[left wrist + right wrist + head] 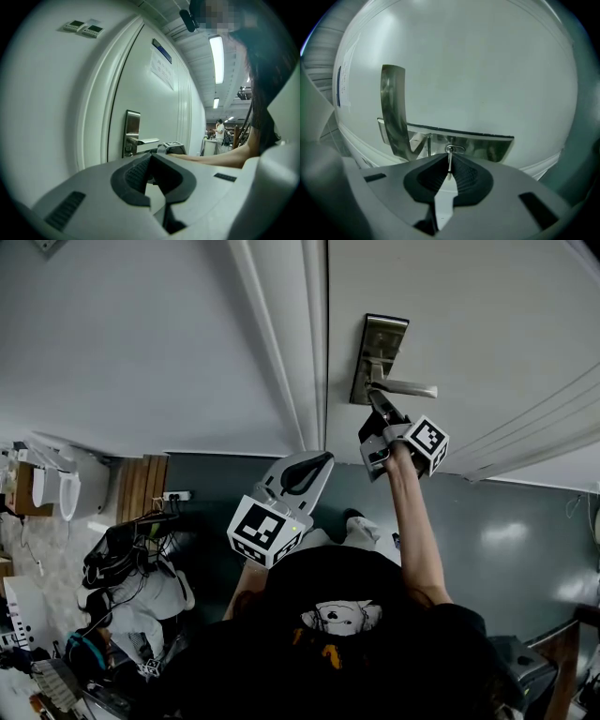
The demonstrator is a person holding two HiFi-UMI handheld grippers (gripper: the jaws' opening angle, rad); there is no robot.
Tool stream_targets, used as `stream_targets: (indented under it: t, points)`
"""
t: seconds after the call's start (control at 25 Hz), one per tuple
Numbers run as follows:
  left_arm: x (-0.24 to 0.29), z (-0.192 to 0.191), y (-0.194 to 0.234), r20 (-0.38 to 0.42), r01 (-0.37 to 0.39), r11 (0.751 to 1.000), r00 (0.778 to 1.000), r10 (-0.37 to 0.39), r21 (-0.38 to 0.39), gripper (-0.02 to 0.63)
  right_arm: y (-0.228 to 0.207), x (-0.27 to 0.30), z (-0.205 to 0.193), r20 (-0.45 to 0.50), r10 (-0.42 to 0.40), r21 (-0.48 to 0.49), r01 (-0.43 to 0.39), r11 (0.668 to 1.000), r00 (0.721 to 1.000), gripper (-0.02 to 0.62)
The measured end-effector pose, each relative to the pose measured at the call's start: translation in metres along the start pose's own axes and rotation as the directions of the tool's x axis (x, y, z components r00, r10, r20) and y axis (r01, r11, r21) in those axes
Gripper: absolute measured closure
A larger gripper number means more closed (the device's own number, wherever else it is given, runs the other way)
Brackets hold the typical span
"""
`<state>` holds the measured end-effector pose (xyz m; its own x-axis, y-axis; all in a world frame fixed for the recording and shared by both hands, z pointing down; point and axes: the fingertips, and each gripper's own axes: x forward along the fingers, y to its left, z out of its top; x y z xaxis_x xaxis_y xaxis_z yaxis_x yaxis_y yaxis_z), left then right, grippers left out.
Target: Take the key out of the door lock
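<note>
**Key.** The key sits in the lock on the lock plate, just under the lever handle. In the right gripper view I see it edge-on as a thin metal strip with a small ring at its door end.

**Right hand-held gripper.** The right hand-held gripper is closed on the key. Its ribbed pads meet on the strip at their tips, close against the lock plate.

**Deciding relation.** The key's long axis runs straight out from the lock plate, in line with the direction this hand-held gripper points. The key lies directly ahead of it, between the pads. In my judgement the withdrawal needs a straight pull back along that line, because any sideways lean could bind the blade in the cylinder.

**Left hand-held gripper.** The left hand-held gripper is closed on nothing. It is held well back from the lock plate, toward the door frame side, and is the farther of the two.

**Door.** The white door stands shut in its frame.

**Not verifiable.**
- The keyhole is covered by the jaw tips, so I cannot say how deep the blade sits or how it is turned.
- In the head view the key is hidden behind the right hand-held gripper.
- In the left gripper view the key is too small to make out.
</note>
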<state>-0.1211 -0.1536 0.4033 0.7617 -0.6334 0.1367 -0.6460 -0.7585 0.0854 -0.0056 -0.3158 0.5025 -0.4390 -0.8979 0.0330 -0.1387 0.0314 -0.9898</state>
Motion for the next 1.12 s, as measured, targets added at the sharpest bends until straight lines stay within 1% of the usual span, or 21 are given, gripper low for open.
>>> stream_targets:
  t: [0.12, 0.2, 0.36, 0.76, 1.12]
  points:
    - [-0.006, -0.001, 0.000, 0.000, -0.009, 1.000, 1.000, 0.009, -0.002, 0.601, -0.001, -0.009, -0.006, 0.010, -0.001, 0.024, 0.000, 1.000, 1.000, 0.572]
    - [-0.007, -0.002, 0.004, -0.001, -0.014, 1.000, 1.000, 0.014, -0.004, 0.601, -0.002, -0.019, -0.012, 0.005, 0.013, 0.031, -0.013, 0.999, 1.000, 0.574]
    - [-0.007, -0.006, 0.009, -0.007, -0.013, 1.000, 1.000, 0.013, -0.007, 0.601, -0.005, -0.033, -0.024, -0.014, 0.017, 0.017, -0.017, 1.000, 1.000, 0.574]
    - [-0.022, -0.013, -0.015, -0.020, 0.059, 0.998, 0.998, -0.060, -0.034, 0.600, 0.004, -0.079, -0.050, -0.015, -0.001, -0.005, 0.001, 1.000, 1.000, 0.574]
    - [-0.039, -0.034, -0.027, -0.039, 0.056, 0.995, 0.997, -0.060, -0.085, 0.601, 0.012, -0.110, -0.067, -0.052, -0.024, -0.079, 0.020, 0.997, 0.998, 0.574]
